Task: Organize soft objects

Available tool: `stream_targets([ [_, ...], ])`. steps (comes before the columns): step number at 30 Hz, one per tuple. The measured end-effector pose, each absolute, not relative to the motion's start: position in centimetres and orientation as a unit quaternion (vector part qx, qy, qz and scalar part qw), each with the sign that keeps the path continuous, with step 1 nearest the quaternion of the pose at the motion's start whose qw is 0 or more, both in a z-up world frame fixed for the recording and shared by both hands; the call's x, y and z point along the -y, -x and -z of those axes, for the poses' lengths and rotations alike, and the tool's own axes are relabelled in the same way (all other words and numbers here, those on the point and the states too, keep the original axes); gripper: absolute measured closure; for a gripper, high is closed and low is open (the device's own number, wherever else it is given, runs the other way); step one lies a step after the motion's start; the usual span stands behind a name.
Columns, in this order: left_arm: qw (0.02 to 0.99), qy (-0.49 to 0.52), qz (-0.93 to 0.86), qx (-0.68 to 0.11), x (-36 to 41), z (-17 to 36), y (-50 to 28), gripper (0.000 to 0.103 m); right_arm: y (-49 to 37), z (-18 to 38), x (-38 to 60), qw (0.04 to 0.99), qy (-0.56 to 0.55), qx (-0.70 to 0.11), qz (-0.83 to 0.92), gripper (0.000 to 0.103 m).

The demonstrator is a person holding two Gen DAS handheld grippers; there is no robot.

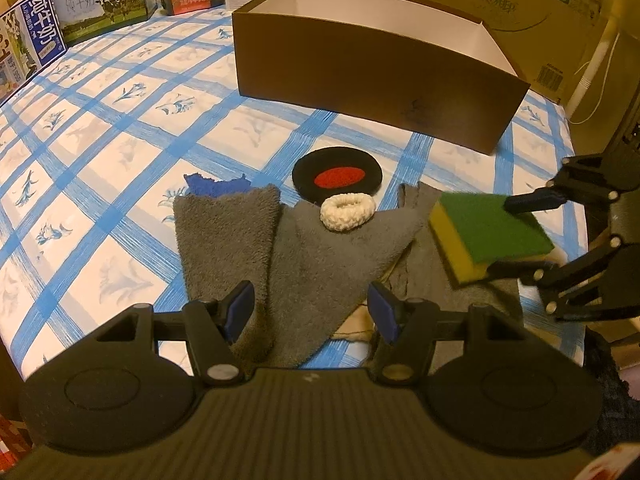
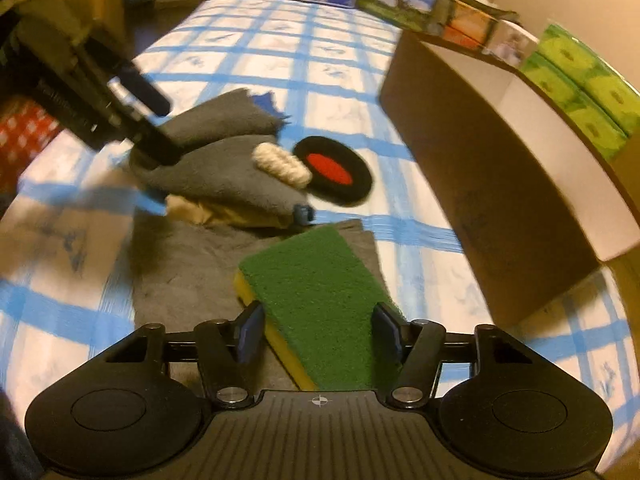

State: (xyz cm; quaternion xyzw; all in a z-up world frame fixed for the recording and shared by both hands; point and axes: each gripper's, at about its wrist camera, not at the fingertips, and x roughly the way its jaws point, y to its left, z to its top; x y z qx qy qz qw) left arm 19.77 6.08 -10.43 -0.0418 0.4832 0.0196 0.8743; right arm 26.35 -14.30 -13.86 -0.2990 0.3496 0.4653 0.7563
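Note:
My right gripper (image 2: 320, 336) is shut on a green and yellow sponge (image 2: 320, 304), held above a flat grey cloth (image 2: 192, 272). The left wrist view shows the sponge (image 1: 492, 228) between the right gripper's fingers (image 1: 536, 200). My left gripper (image 1: 312, 308) is open, its fingers either side of a grey towel (image 1: 296, 264). A cream hair scrunchie (image 1: 347, 212) lies on the towel. A black round pad with a red centre (image 1: 337, 178) lies behind it. A blue cloth (image 1: 212, 186) peeks out from under the towel. An open brown box (image 1: 376, 72) stands beyond.
Milk cartons (image 1: 36, 36) and other cardboard boxes (image 1: 516, 12) line the far edge of the blue-checked tablecloth (image 1: 100, 160). Green tissue packs (image 2: 580, 88) stand behind the brown box (image 2: 500, 184). A beige cloth (image 2: 224, 212) lies under the towel.

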Motion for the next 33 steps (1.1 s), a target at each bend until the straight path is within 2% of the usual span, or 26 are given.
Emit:
stream_targets([
  [1,0.874,0.041,-0.019,-0.483,-6.1,10.4,-19.8,0.043,-26.5,13.6,14.4,0.763,0.285,-0.356,-0.459,0.051],
  [10,0.877,0.043,-0.023,-0.478,-6.4,10.2,-20.2,0.043,-31.7,10.0,17.9,0.878,0.064,-0.380,-0.283,0.051],
  [17,0.881,0.037,-0.022,-0.471,-6.5,10.2,-21.0,0.044,-31.9,9.8,19.3,0.863,0.098,-0.384,-0.313,0.051],
  [20,0.884,0.028,-0.009,-0.467,-6.1,10.2,-21.9,0.050,-31.8,10.7,19.7,0.860,0.093,-0.398,-0.305,0.051],
  [27,0.893,-0.005,0.031,-0.448,-4.3,11.0,-24.7,0.055,-31.1,12.0,20.0,0.861,0.054,-0.420,-0.282,0.051],
  [30,0.892,-0.018,0.045,-0.450,-4.0,11.9,-25.9,0.063,-31.2,12.2,20.2,0.863,0.031,-0.424,-0.273,0.051],
  [33,0.884,-0.030,0.051,-0.463,-3.8,13.3,-26.8,0.065,-31.5,12.4,20.2,0.865,0.014,-0.427,-0.264,0.051],
])
